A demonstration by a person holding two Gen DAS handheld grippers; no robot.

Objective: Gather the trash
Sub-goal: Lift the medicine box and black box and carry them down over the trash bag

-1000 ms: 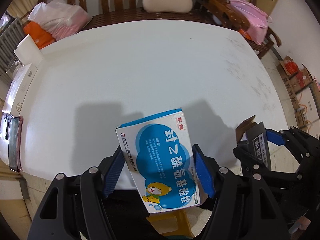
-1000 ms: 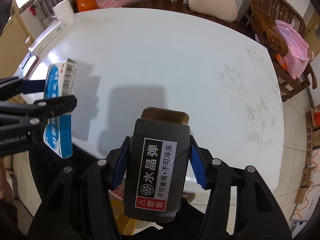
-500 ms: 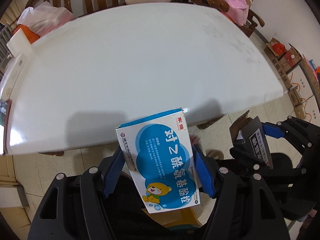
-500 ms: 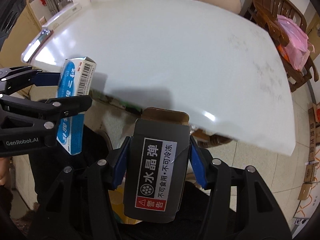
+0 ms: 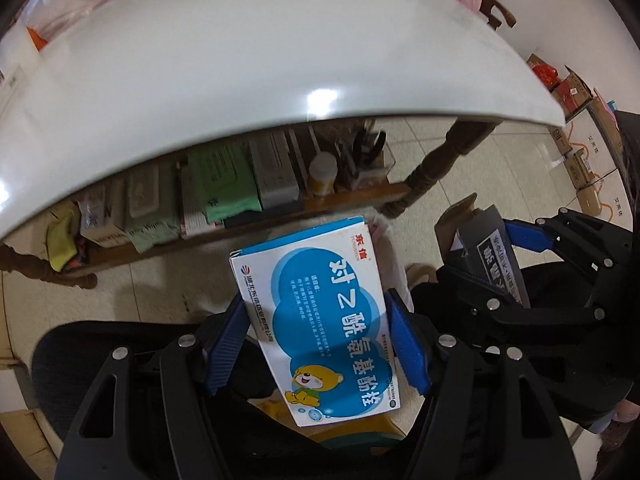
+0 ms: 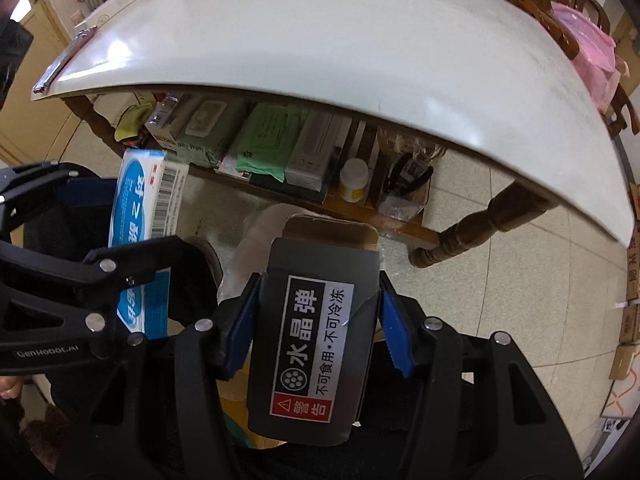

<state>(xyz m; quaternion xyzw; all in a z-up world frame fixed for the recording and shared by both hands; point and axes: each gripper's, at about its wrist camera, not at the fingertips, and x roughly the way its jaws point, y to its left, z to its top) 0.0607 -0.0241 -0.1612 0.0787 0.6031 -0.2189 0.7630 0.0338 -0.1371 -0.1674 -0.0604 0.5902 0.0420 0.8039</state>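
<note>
Both boxes coming down off the white tabletop [image 5: 280,60]

Left gripper [image 5: 320,344] is clamping the blue-and-white cardboard medicine box [image 5: 320,320], right gripper [image 6: 316,320] the dark grey carton [image 6: 312,340] at its three o'clock; both are now sinking below the table edge, probably binward.

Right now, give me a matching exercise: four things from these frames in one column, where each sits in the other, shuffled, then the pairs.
Things:
1. blue and white box
2. dark grey box
3. green pack
4. pink bag

Places:
A. on the shelf under the white table
B. clamped in the right gripper
C. on a wooden chair beyond the table
D. clamped in the left gripper

Pairs: 1-D, 2-B, 3-A, 4-C
</note>
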